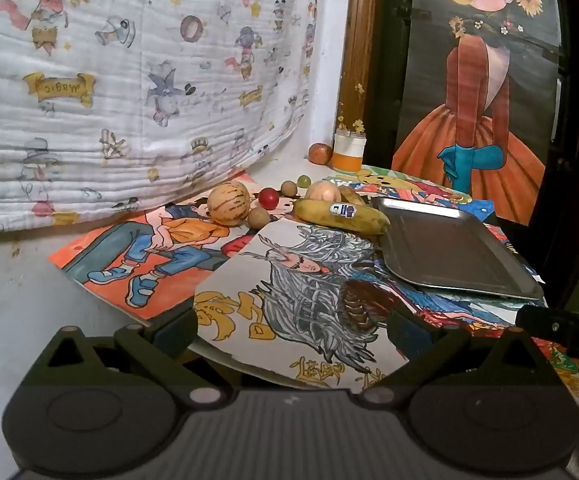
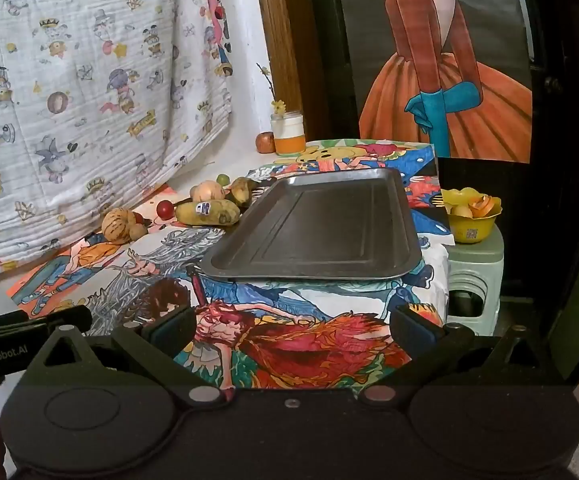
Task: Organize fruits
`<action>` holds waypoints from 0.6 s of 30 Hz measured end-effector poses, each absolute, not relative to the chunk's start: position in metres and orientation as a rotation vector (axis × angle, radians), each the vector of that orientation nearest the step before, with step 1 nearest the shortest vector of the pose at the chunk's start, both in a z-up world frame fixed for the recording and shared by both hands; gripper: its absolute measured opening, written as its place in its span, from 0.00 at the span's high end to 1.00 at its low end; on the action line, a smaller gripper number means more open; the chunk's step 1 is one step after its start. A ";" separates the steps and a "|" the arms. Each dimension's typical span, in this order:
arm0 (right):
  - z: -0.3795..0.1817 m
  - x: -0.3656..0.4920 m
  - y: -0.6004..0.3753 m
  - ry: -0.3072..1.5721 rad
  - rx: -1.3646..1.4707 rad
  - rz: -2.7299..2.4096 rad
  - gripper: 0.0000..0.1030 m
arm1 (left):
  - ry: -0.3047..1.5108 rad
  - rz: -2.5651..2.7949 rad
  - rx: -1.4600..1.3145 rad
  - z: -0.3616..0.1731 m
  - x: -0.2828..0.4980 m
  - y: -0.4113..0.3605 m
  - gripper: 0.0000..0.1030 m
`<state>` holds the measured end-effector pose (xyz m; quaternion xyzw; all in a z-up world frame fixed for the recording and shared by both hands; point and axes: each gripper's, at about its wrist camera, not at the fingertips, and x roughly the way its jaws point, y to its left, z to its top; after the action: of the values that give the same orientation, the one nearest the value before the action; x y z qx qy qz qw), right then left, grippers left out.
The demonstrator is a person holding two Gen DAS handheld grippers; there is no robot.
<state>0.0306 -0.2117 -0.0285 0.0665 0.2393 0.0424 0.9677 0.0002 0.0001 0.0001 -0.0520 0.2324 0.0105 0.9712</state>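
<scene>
A metal tray (image 1: 445, 248) lies bare on the drawing-covered table; it also shows in the right wrist view (image 2: 321, 224). Left of it lie the fruits: a stickered banana (image 1: 339, 216) (image 2: 207, 212), a striped round melon (image 1: 228, 203) (image 2: 118, 224), a red cherry tomato (image 1: 268, 198) (image 2: 164, 209), a pale onion-like fruit (image 1: 322, 192) (image 2: 208, 190), a second spotted banana (image 2: 241, 192), a green grape (image 1: 303, 180) (image 2: 222, 179) and small brown round fruits (image 1: 258, 217). My left gripper (image 1: 293, 332) is open, well short of the fruit. My right gripper (image 2: 293, 328) is open in front of the tray.
An apple (image 1: 320, 153) and an orange-and-white jar (image 1: 348, 152) stand at the back by the wall. A yellow bowl (image 2: 472, 220) with peels sits on a green stool (image 2: 474, 280) right of the table. A patterned cloth hangs on the left; a poster stands behind.
</scene>
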 end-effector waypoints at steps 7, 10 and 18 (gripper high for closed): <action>-0.029 0.031 -0.212 0.486 0.138 0.087 0.00 | 0.469 0.018 -0.108 0.000 0.000 0.000 0.00; -0.029 0.031 -0.212 0.487 0.138 0.086 0.00 | 0.470 0.019 -0.108 -0.001 -0.001 0.000 0.00; -0.030 0.031 -0.212 0.489 0.139 0.086 0.00 | 0.473 0.019 -0.108 0.000 0.000 0.000 0.00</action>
<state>0.0314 -0.2121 -0.0297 0.0685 0.2417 0.0427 0.9670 0.0000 0.0004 -0.0004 -0.0535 0.2343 0.0092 0.9706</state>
